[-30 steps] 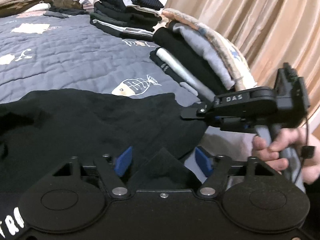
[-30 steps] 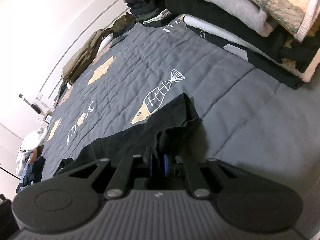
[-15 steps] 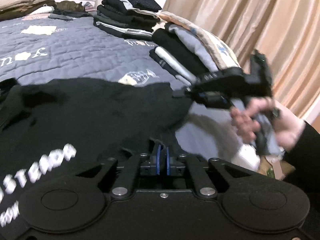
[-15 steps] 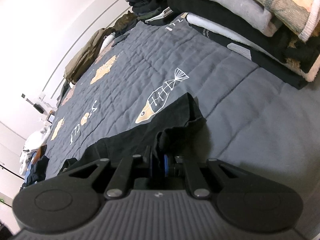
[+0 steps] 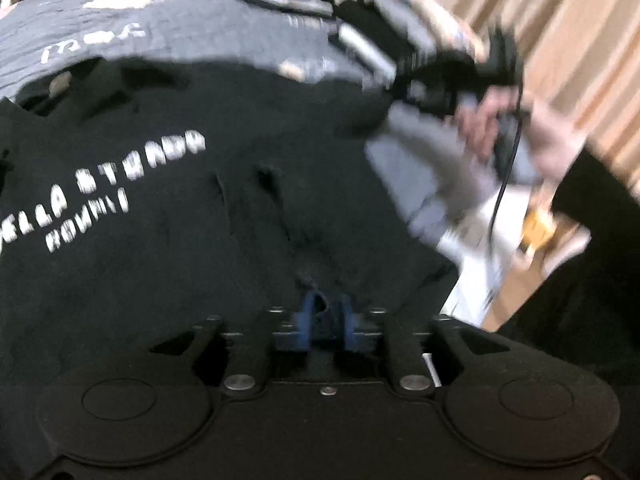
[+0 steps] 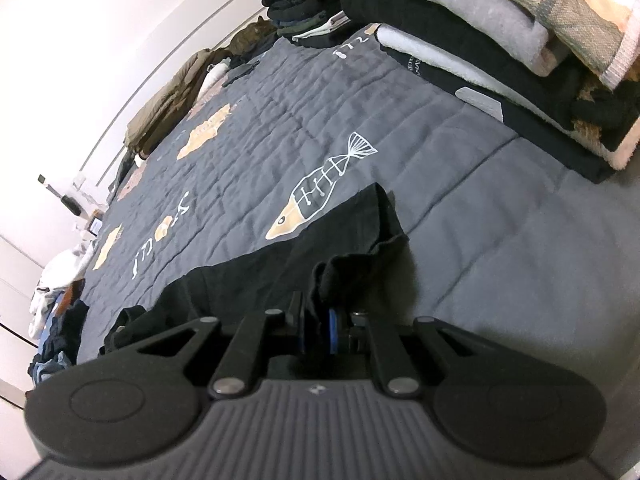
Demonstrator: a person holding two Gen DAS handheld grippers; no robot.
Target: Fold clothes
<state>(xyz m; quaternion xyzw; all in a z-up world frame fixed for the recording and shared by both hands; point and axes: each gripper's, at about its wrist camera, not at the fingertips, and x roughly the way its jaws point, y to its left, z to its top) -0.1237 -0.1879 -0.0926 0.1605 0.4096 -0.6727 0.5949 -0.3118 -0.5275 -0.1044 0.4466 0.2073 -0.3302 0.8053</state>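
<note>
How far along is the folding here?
Done: folded stacks along the quilt edge. In hand: the black T-shirt, right gripper shut on one corner, left gripper opening around a fold. Left: this shirt lies spread, no completed fold visible.

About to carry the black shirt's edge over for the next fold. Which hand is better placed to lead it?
Right, probably. The right gripper is shut on a bunched edge of the black shirt. The left gripper is opening with cloth still between its pads, so its hold looks unreliable.
</note>
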